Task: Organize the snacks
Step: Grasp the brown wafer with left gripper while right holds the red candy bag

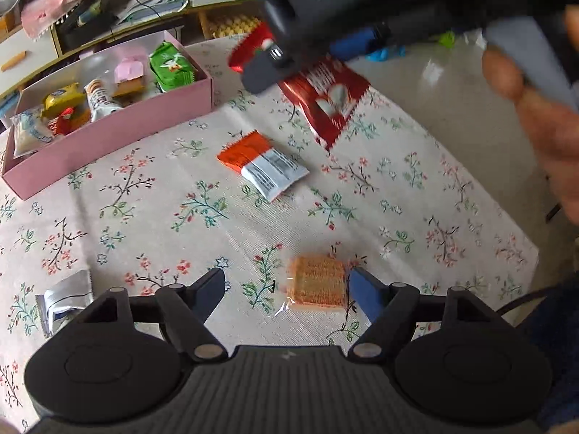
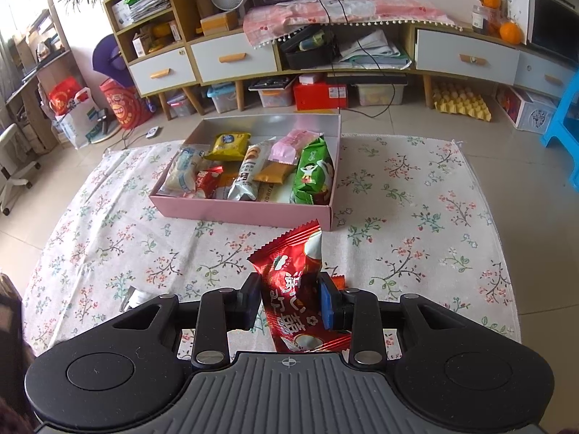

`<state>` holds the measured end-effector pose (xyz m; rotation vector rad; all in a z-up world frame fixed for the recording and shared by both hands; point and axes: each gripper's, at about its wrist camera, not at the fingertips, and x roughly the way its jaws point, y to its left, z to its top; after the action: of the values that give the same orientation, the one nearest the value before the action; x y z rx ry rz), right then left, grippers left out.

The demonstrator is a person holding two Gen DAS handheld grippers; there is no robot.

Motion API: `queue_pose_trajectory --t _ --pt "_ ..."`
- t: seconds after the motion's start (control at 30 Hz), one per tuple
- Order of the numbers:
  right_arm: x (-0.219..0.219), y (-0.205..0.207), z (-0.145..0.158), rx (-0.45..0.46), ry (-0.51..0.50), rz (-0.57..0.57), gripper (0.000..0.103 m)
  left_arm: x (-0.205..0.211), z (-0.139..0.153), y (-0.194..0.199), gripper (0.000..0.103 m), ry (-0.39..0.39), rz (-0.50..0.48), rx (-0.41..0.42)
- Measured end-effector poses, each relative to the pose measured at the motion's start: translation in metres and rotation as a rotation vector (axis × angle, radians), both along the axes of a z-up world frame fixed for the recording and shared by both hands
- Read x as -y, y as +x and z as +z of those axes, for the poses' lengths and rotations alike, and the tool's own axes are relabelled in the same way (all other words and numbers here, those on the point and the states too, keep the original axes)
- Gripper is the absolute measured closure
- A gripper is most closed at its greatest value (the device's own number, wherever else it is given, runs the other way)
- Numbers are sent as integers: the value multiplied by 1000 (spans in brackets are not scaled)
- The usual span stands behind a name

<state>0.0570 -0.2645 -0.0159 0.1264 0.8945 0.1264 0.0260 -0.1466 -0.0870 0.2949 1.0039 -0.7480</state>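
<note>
A glossy red foil snack packet [image 2: 298,289] with white print stands upright between the pads of the right hand-held gripper [image 2: 289,298], which pinch it at its middle above the floral cloth [image 2: 416,217]. In the left wrist view the same packet [image 1: 325,97] hangs under the dark body of that gripper, near a person's hand [image 1: 542,115] at the right edge.

The left hand-held gripper [image 1: 287,289] is spread wide and holds nothing. A clear-wrapped square of orange-brown wafer biscuit [image 1: 318,282] lies flat on the cloth between its fingers, just beside the blue pad [image 1: 365,296]; whether they touch is unclear.

Further out lies an orange and white snack pouch [image 1: 262,164], flat on the cloth and apart from the others. A silver foil packet [image 1: 65,300] lies at the left, partly hidden by the gripper.

Beyond, a shallow pink cardboard box [image 2: 246,211] sits on the cloth and holds a green packet [image 2: 313,171], a yellow packet [image 2: 229,146], a pink wrapper [image 2: 291,146] and other snacks. The cloth is spread on a tiled floor [image 2: 524,152].
</note>
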Motion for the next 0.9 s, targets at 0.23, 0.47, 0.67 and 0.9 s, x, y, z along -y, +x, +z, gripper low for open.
queue_pose_trajectory --t 0.23,0.47,0.67,0.9 --pt "0 0 1 3 -2 -5 72 17 -18 -9 28 96 -4 35" --pt "2 -1 2 11 -7 -22 72 24 -26 -18 31 151 -8 119" --pt "2 -1 2 11 -4 -22 72 25 -24 -19 64 119 -6 103" --pt "2 0 1 11 -5 -24 72 25 -24 -16 65 122 19 96"
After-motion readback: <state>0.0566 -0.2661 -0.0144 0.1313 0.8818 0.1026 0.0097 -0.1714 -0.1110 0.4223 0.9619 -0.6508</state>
